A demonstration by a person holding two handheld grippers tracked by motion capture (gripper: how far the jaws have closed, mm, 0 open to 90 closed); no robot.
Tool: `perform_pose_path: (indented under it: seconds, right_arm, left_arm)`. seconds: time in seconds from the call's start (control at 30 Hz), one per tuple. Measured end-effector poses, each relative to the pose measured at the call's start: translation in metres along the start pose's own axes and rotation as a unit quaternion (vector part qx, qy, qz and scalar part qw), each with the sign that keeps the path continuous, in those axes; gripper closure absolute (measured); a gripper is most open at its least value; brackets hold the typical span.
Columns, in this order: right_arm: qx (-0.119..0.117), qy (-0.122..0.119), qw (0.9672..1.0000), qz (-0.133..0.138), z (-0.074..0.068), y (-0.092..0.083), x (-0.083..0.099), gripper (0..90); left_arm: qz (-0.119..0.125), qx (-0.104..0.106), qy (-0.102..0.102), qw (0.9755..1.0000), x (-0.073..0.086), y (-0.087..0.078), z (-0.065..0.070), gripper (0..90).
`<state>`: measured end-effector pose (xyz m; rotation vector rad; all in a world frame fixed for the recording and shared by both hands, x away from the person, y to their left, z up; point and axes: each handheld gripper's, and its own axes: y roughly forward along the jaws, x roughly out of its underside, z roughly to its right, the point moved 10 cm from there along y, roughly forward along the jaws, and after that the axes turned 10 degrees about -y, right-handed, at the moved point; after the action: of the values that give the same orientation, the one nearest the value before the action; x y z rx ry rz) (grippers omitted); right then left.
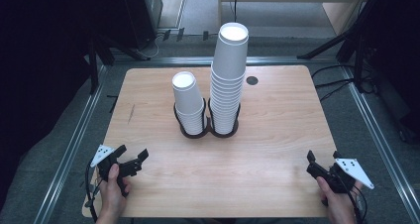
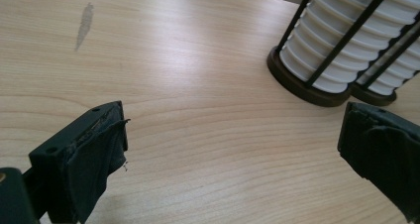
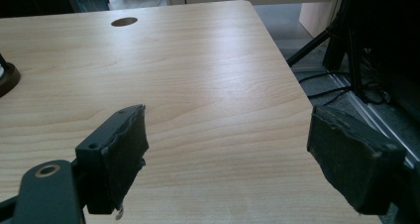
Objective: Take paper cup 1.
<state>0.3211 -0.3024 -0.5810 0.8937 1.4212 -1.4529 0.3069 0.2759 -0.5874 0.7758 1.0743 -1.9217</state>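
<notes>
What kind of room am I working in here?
Probably a lab or recording setup, not a home: a bare wooden table ringed by metal rails, black stands and floor cables, with cup stacks in a holder.

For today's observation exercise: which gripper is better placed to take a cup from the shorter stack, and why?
Probably the left. The left gripper sits on the shorter stack's side with jaws open, and its own view shows the holder close ahead. The right gripper is farther off, beyond the taller stack.
</notes>
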Motion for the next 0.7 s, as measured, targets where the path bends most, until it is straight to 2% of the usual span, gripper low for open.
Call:
perform_pose_path:
  seconds: [0.03,0.07,0.1,0.2,0.37,0.4,0.43,0.5,0.7]
  right_arm:
    - [0.0,0.0,1.0,0.0,0.0,0.0,0.0,15.0]
    - [0.021,-0.015,0.9996,-0.008,-0.001,0.002,0.003,14.7]
    - [0.023,-0.022,0.9995,-0.009,-0.001,0.002,0.003,14.7]
    - [0.01,-0.029,0.9995,-0.005,-0.008,0.002,-0.001,16.4]
    - [-0.008,-0.03,0.9993,-0.018,-0.018,0.001,-0.006,16.0]
    - [-0.023,-0.032,0.9991,-0.014,-0.025,-0.001,-0.01,13.4]
    - [-0.023,-0.032,0.9991,-0.014,-0.025,-0.001,-0.01,13.4]
    - [-0.036,-0.032,0.9988,-0.011,-0.035,-0.003,-0.017,13.4]
    - [-0.049,-0.015,0.9987,0.0,-0.044,-0.007,-0.032,13.1]
  left_arm:
    - [0.0,0.0,0.0,1.0,0.0,0.0,0.0,0.0]
    - [0.0,0.004,-0.002,1.0,0.0,0.0,0.0,0.0]
    - [0.0,0.005,-0.002,1.0,0.0,0.0,0.0,0.0]
    - [0.001,0.003,-0.002,1.0,0.0,0.0,0.0,0.0]
    - [0.001,0.011,-0.006,0.9999,0.0,0.002,0.001,0.0]
    - [0.002,0.013,-0.01,0.9999,-0.001,0.002,0.001,0.0]
    - [0.002,0.013,-0.01,0.9999,-0.001,0.002,0.001,0.0]
    - [0.004,0.016,-0.01,0.9998,-0.001,0.002,0.001,0.0]
    - [-0.005,0.026,0.009,0.9996,0.001,0.002,0.007,0.0]
